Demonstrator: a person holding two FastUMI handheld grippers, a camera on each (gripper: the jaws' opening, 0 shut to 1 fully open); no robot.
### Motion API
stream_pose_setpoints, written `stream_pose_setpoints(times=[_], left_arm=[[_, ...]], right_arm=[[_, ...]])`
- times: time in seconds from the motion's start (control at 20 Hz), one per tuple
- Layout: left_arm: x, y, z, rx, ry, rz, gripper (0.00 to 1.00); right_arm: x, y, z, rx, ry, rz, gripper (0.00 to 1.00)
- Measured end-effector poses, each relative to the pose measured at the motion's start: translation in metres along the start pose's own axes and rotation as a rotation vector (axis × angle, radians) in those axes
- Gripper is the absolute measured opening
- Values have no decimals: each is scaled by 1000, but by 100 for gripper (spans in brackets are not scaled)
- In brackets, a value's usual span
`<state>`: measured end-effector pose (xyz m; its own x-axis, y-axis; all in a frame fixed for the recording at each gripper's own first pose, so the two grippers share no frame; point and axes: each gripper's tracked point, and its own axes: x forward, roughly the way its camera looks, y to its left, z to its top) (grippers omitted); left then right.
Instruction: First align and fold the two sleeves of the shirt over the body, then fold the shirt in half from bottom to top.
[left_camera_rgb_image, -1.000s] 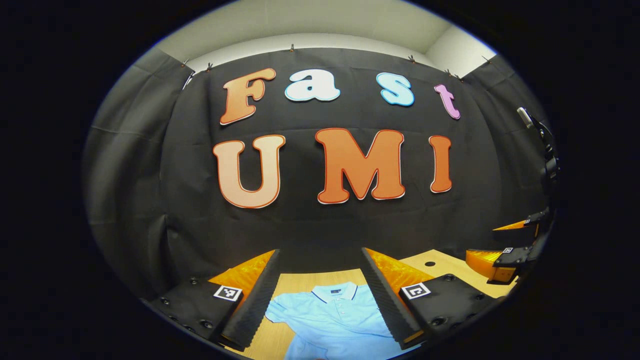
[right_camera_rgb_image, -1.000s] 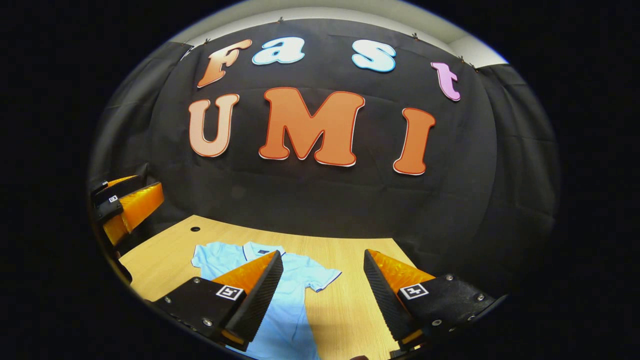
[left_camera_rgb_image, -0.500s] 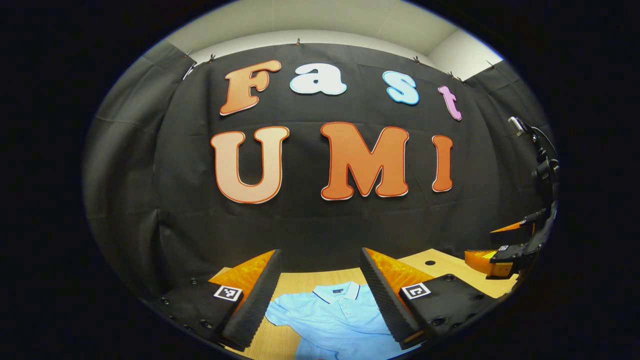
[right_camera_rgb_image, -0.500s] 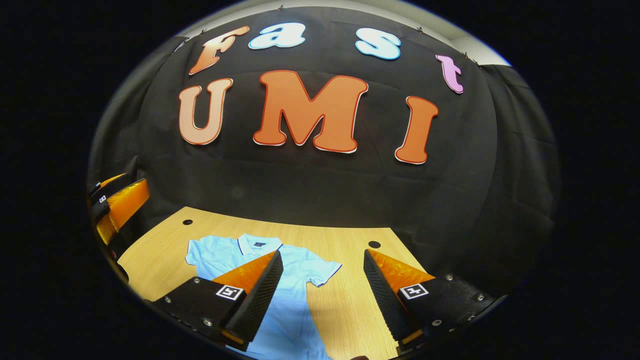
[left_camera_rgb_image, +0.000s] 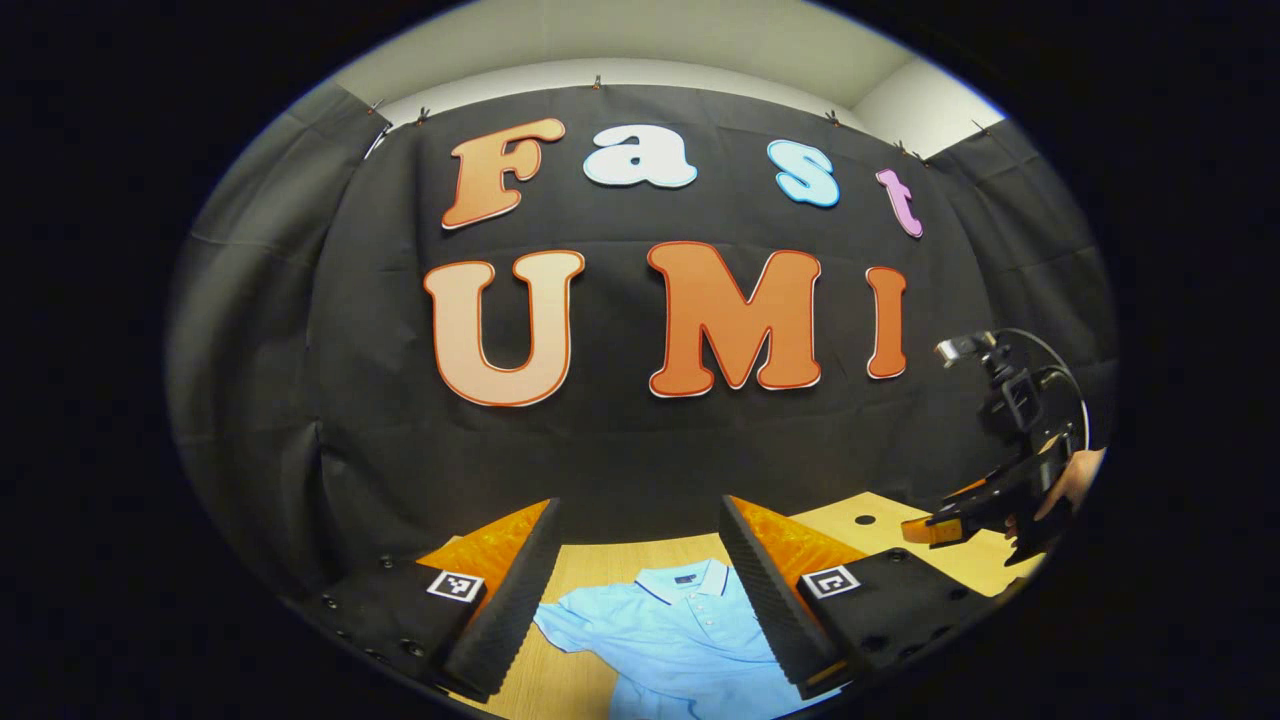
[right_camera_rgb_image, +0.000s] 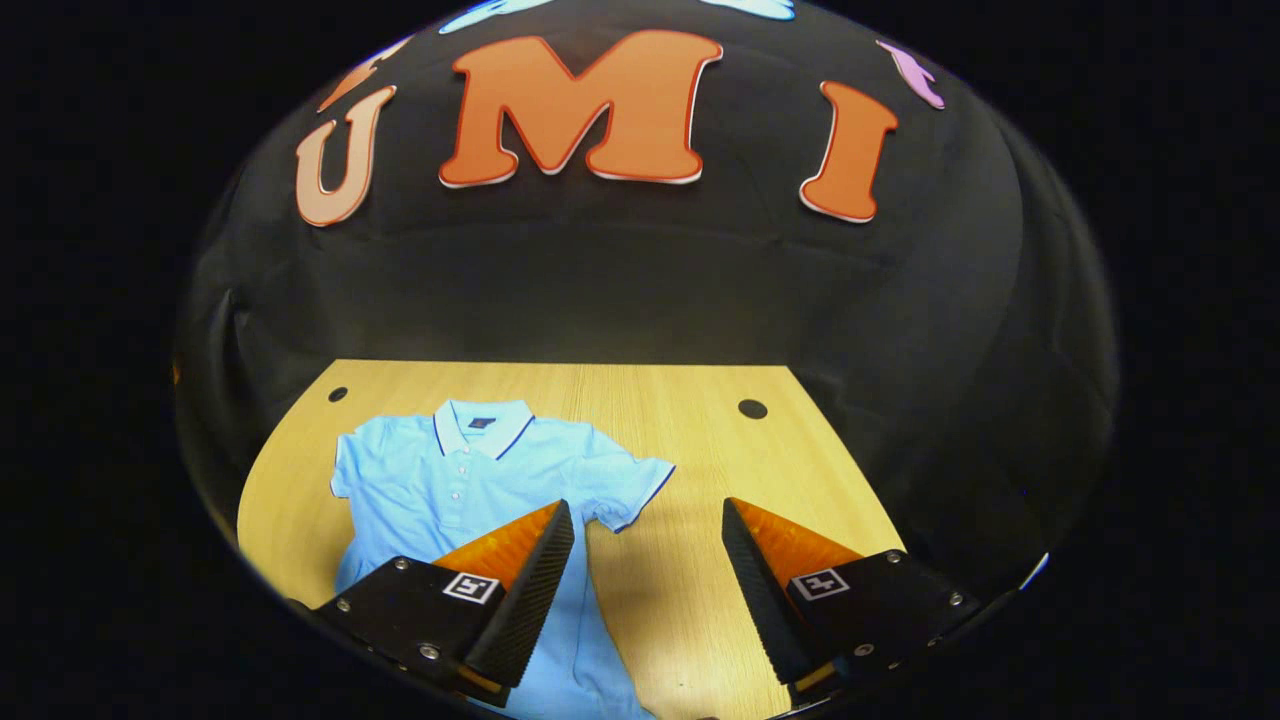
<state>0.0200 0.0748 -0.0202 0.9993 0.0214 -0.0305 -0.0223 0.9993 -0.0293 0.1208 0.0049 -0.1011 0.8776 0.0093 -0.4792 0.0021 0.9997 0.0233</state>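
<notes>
Shirt (right_camera_rgb_image: 470, 480) flat on desk (right_camera_rgb_image: 700, 440), collar toward far edge, sleeves unfolded. Nothing done; all folds remain. Left gripper (left_camera_rgb_image: 640, 590) and right gripper (right_camera_rgb_image: 645, 580) gape, empty, above it.

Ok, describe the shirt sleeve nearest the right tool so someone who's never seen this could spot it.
Start at the wooden table in front of the black cloth wall. A light blue polo shirt lies flat on it, collar toward the wall. The sleeve is the short one spread out just ahead of the open right tool, edged by a thin dark line at its cuff.
</notes>
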Motion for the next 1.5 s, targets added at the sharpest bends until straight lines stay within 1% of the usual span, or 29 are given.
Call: stream_pose_setpoints(times=[0.05, 0.1, 0.2, 0.35, 0.4, 0.45, 0.5, 0.55, 0.7, 0.8, 0.85, 0.9, 0.95, 1.0, 1.05, 1.1, 1.15, 1.2, 1.25, 1.3, 1.35, 1.45, 1.5], left_arm=[[-1, -1, 2, 2, 1, 22, 99], [-2, -5, 2, 4, 6, 40, 99], [0, -7, -1, 16, 26, 82, 100], [0, -4, -7, 29, 55, 151, 100], [-3, -1, -10, 38, 73, 182, 100], [-6, 1, -14, 39, 88, 204, 100], [-12, 3, -21, 37, 116, 233, 100], [-17, 6, -26, 39, 133, 254, 100], [-30, 16, -36, 62, 184, 331, 100], [-40, 17, -39, 73, 207, 366, 100], [-41, 17, -39, 79, 214, 373, 100], [-43, 16, -40, 81, 220, 379, 100], [-44, 15, -41, 81, 226, 383, 100], [-45, 14, -42, 80, 236, 386, 100], [-46, 13, -46, 80, 242, 389, 100], [-48, 10, -47, 78, 252, 393, 100], [-47, 9, -49, 78, 256, 396, 100], [-47, 7, -50, 77, 259, 397, 100], [-48, 5, -50, 74, 263, 398, 100], [-48, 4, -51, 72, 264, 398, 100], [-48, 2, -51, 71, 264, 399, 100], [-50, -3, -55, 66, 284, 390, 100], [-53, -3, -60, 68, 303, 391, 100]], right_arm=[[15, 1, -3, -5, 41, 16, 90], [36, 3, -11, -6, 102, 50, 90], [68, 8, -23, 4, 203, 85, 86], [108, 6, -36, 0, 302, 90, 82], [119, 5, -41, 9, 341, 92, 81], [132, 10, -45, 37, 387, 108, 79], [150, 12, -51, 69, 437, 117, 68], [160, 12, -54, 70, 460, 116, 70], [196, 12, -63, 87, 536, 91, 69], [216, 8, -76, 122, 603, 62, 69], [222, 7, -80, 135, 620, 54, 69], [226, 5, -83, 143, 630, 43, 65], [231, 6, -88, 147, 643, 40, 69], [233, 4, -92, 137, 666, 31, 69], [238, 2, -88, 129, 641, 17, 64], [239, 4, -87, 106, 638, 7, 61], [242, 6, -87, 92, 636, 18, 54], [243, 7, -86, 96, 631, 19, 39], [243, 6, -85, 115, 635, 14, 35], [243, 7, -84, 136, 640, 19, 17], [243, 10, -83, 156, 641, 43, 10], [237, 20, -82, 195, 668, 113, 4], [238, 23, -74, 195, 631, 147, 4]])
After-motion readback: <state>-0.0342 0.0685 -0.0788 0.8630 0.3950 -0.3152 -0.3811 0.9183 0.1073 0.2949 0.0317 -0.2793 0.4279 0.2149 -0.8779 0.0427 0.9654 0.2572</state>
